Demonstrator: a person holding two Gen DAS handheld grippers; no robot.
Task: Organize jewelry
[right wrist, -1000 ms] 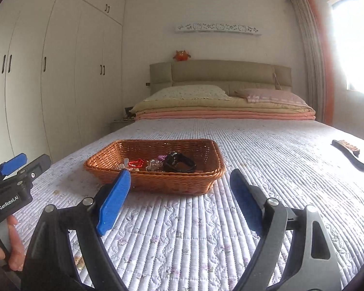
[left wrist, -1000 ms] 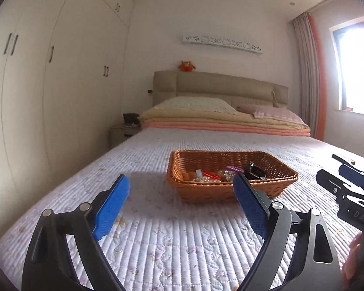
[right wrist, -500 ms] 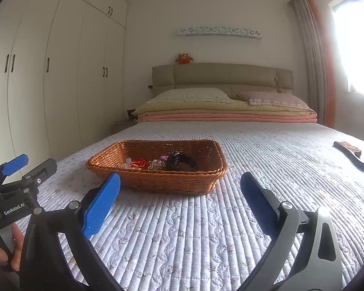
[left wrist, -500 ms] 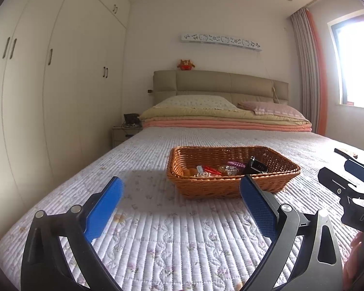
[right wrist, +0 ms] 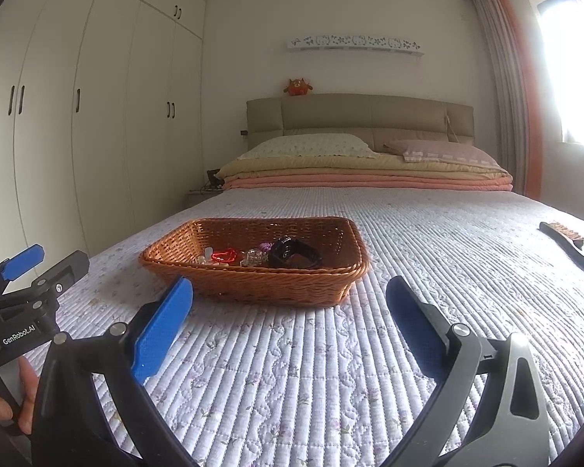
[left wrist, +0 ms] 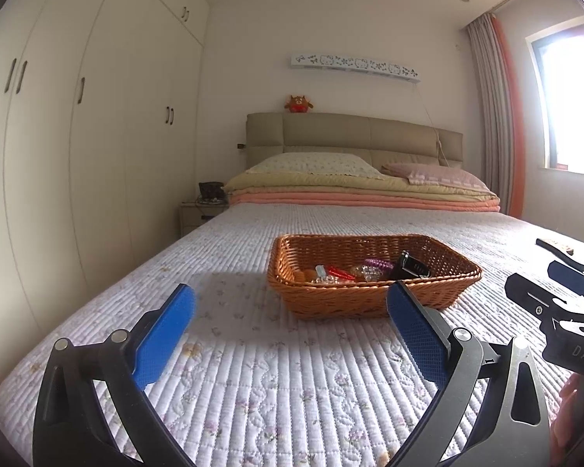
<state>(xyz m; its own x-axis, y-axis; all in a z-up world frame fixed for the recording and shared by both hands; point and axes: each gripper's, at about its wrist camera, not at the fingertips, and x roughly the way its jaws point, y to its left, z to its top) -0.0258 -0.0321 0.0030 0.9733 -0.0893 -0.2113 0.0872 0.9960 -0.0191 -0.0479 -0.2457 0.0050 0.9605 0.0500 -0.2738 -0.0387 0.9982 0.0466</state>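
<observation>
A brown wicker basket point(left wrist: 373, 301) stands on the quilted bed; it also shows in the right wrist view point(right wrist: 268, 288). In it lie a black smartwatch point(right wrist: 292, 251), a red bracelet point(right wrist: 224, 255), clear beads point(right wrist: 253, 257) and a purple piece point(left wrist: 377, 262). My left gripper point(left wrist: 290, 303) is open and empty, low over the quilt, short of the basket. My right gripper point(right wrist: 290, 299) is open and empty, just short of the basket's near wall. Each gripper shows at the edge of the other's view.
A black brush point(right wrist: 568, 247) lies on the quilt at the right. Folded blankets and pillows point(left wrist: 362, 186) sit at the headboard. White wardrobes point(left wrist: 78, 136) line the left wall, with a bedside table point(left wrist: 198, 214) beyond. A window point(left wrist: 572, 105) is at the right.
Both grippers have dropped a little and their jaws have spread slightly wider. The basket sits a bit higher in both views. Nothing was picked up.
</observation>
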